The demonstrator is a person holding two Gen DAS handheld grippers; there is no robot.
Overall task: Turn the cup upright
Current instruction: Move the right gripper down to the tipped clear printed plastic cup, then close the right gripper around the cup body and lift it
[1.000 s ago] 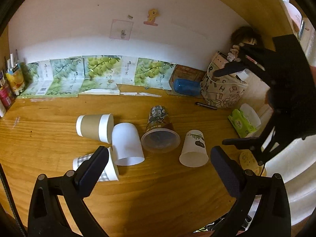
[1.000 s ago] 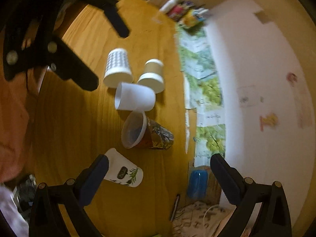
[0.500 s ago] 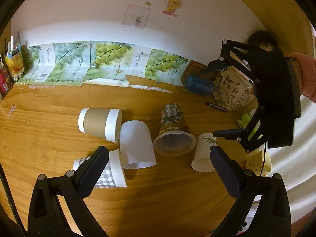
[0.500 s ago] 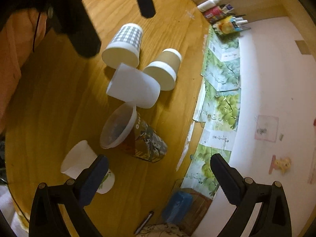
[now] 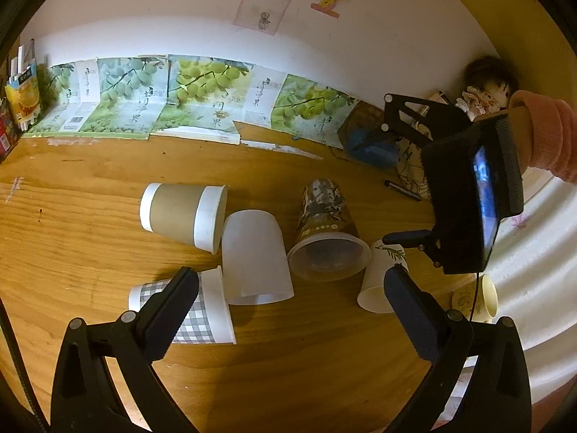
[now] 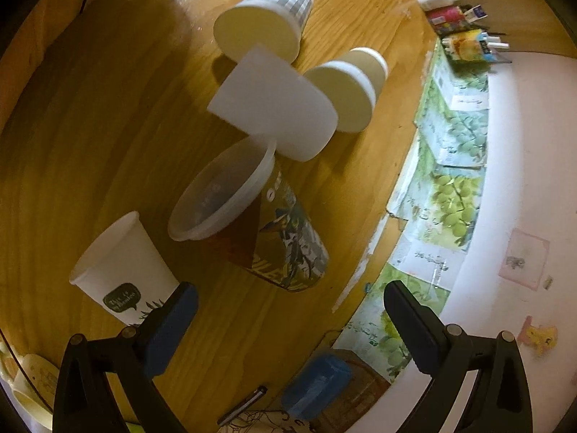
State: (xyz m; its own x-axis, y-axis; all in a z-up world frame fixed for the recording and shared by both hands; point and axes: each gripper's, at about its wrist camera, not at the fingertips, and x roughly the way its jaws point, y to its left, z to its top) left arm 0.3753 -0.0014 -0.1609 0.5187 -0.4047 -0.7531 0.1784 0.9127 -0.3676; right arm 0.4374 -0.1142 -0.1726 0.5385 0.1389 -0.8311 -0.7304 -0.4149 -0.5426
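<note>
Several cups lie on their sides on the wooden table [image 5: 72,238]: a brown-sleeved cup [image 5: 182,214], a grey checked cup [image 5: 196,312], a plain white cup [image 5: 254,256], a printed clear-rimmed cup [image 5: 322,231] and a small white leaf-print cup [image 5: 380,281]. My left gripper [image 5: 288,288] is open and empty above the near cups. My right gripper [image 6: 288,303] is open and empty, hovering close over the printed cup [image 6: 274,241] and the leaf-print cup [image 6: 122,270]. It also shows in the left wrist view [image 5: 396,180] at the right.
Green grape cartons [image 5: 202,101] line the back wall. A blue box [image 5: 371,148], a patterned bag [image 5: 411,169], a pen [image 5: 402,189] and a cream mug [image 5: 483,296] sit at the right. Bottles and cartons [image 6: 458,11] stand at the far left end.
My right gripper has come down and closer over the printed and leaf-print cups. My left gripper has moved a little nearer the cups. No cup has moved.
</note>
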